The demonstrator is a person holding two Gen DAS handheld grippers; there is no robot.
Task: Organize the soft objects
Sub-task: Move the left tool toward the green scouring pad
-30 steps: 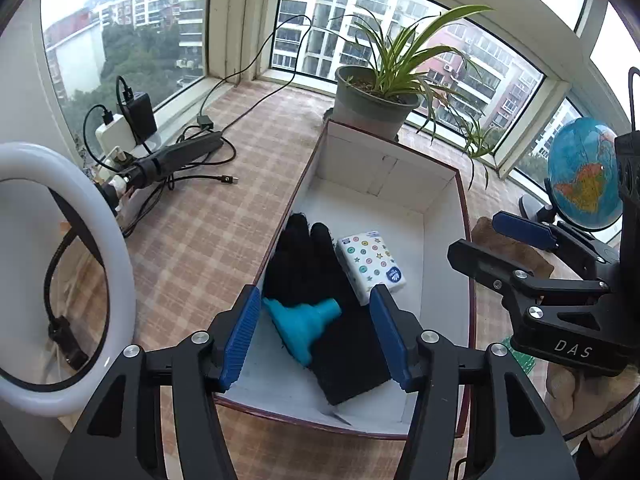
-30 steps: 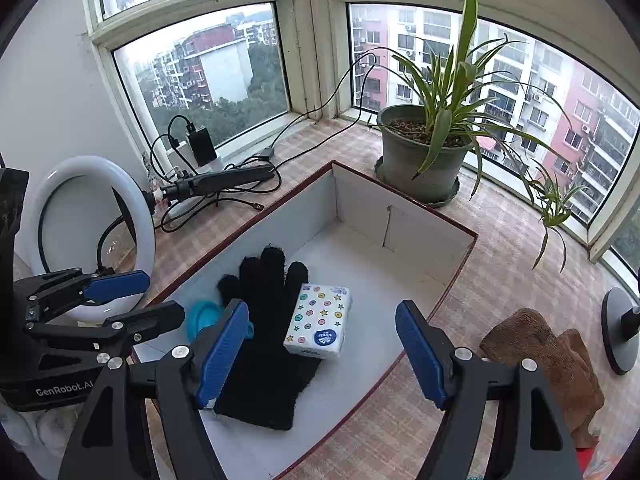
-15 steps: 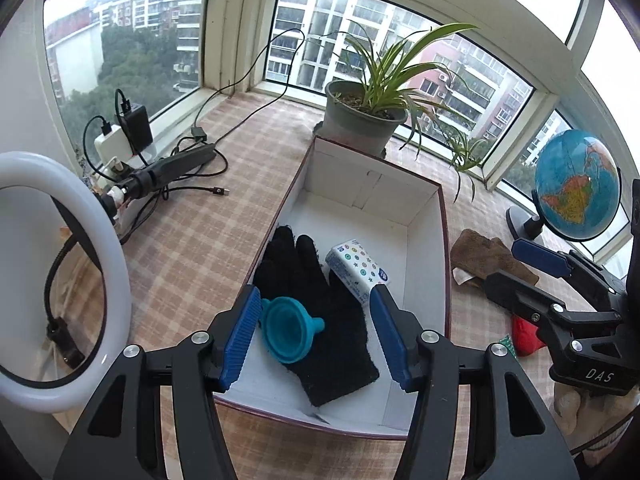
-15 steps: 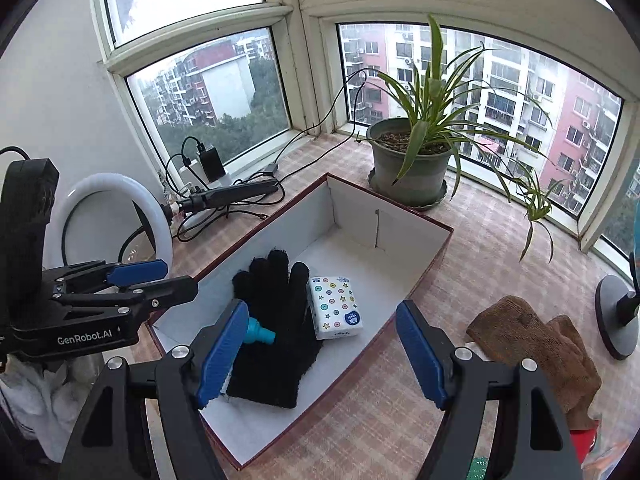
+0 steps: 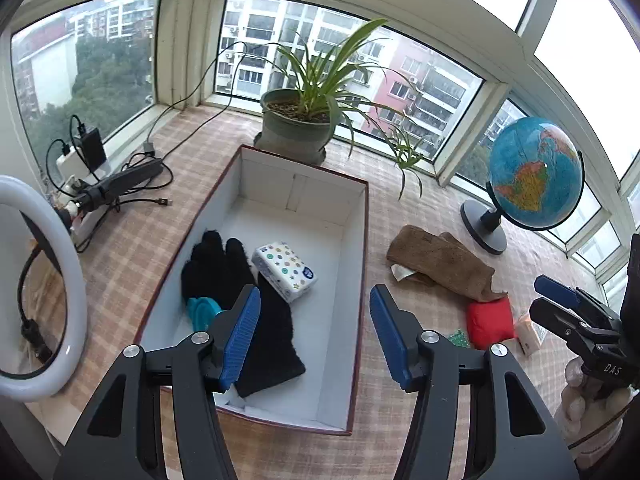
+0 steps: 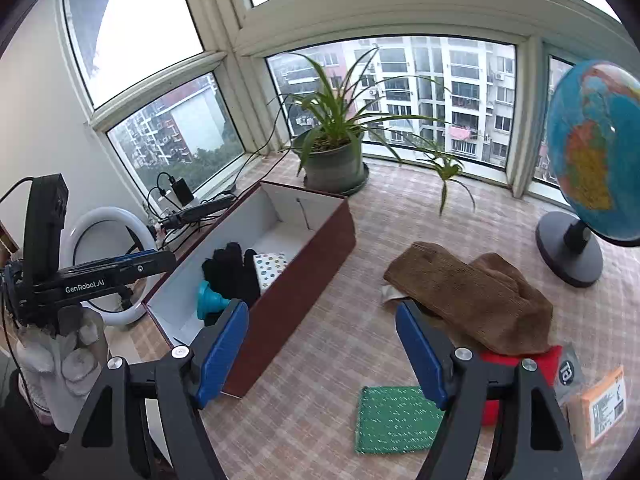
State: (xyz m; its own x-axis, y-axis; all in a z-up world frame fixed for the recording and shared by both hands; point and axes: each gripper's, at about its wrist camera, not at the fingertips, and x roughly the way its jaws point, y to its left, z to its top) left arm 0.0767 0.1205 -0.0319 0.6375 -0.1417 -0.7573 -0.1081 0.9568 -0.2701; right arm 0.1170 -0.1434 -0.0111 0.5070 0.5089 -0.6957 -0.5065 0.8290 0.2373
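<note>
A checked tablecloth (image 6: 352, 344) covers the sill-side table in a bay of windows, with a potted plant (image 5: 298, 128) and a globe (image 6: 592, 152) standing beyond the fingers. The left gripper (image 5: 314, 338) hangs with its fingers apart and empty over the near end of the box (image 5: 362, 272), where a black glove (image 5: 232, 280), a teal funnel (image 5: 202, 312) and a tissue pack (image 5: 284, 266) lie just ahead of its left finger. The right gripper (image 6: 322, 350) is spread wide and empty above the cloth, the box off its left finger, the brown cloth (image 6: 468, 292) and red pouch (image 6: 548, 356) by its right finger, and a green sponge (image 6: 394, 420) below it.

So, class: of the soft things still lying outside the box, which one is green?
The green cloth, flat on the checked table nearest the right gripper. The brown cloth and red pad lie beyond it.
</note>
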